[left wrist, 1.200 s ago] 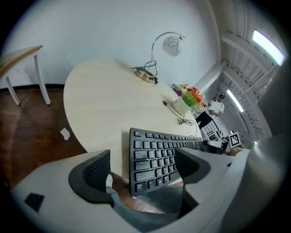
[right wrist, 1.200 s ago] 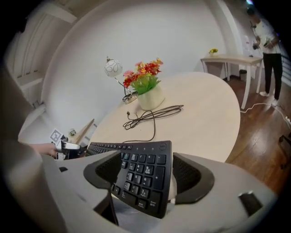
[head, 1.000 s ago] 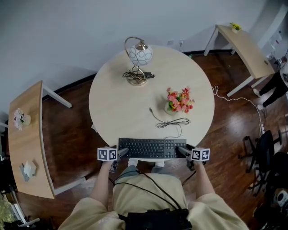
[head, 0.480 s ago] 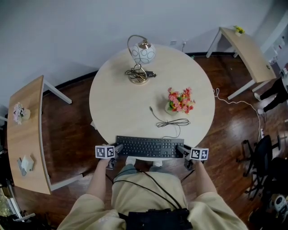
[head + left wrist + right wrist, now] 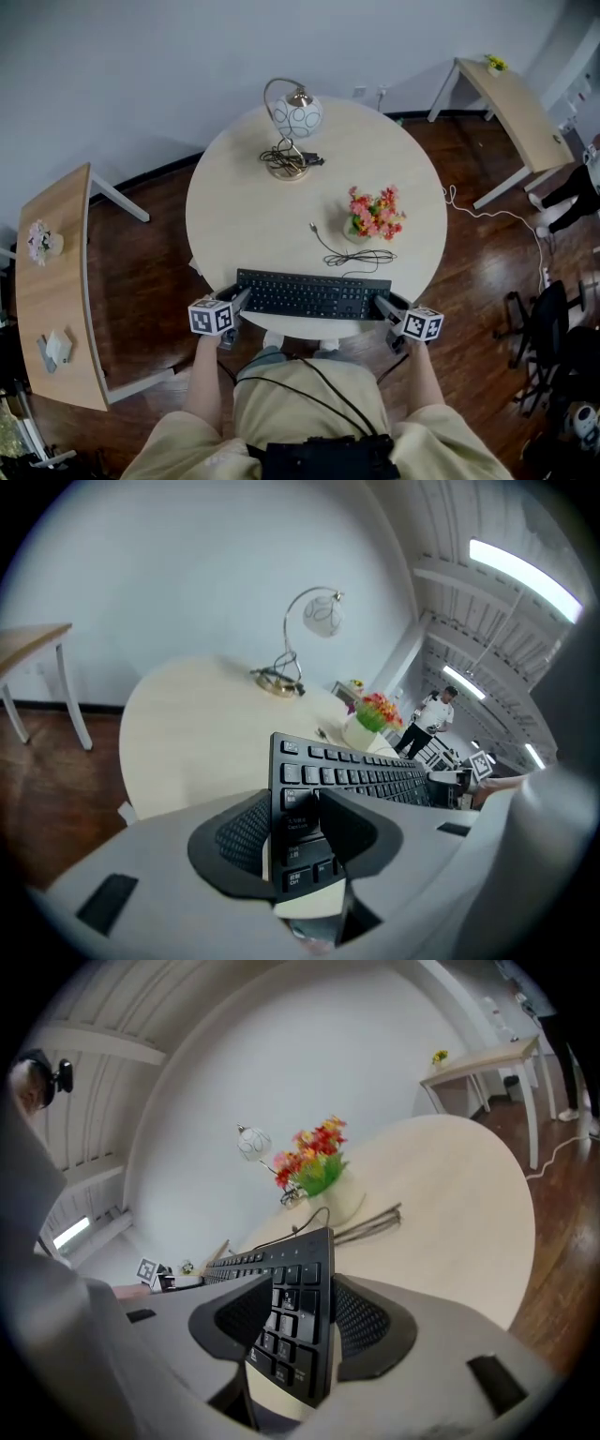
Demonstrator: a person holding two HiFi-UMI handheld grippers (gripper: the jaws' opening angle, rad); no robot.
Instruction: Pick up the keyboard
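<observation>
l gripper (image 5: 242, 301) clamps left end of keyboard (image 5: 314, 294); r gripper (image 5: 382, 306), jaws just closing, grips right end. keyboard: black, slim, full-size w/ thin cable (image 5: 356, 255).

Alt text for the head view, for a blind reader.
A person holds a black keyboard by its ends, left gripper and right gripper just closed on it, at the near edge of a round table with a lamp and flowers.
</observation>
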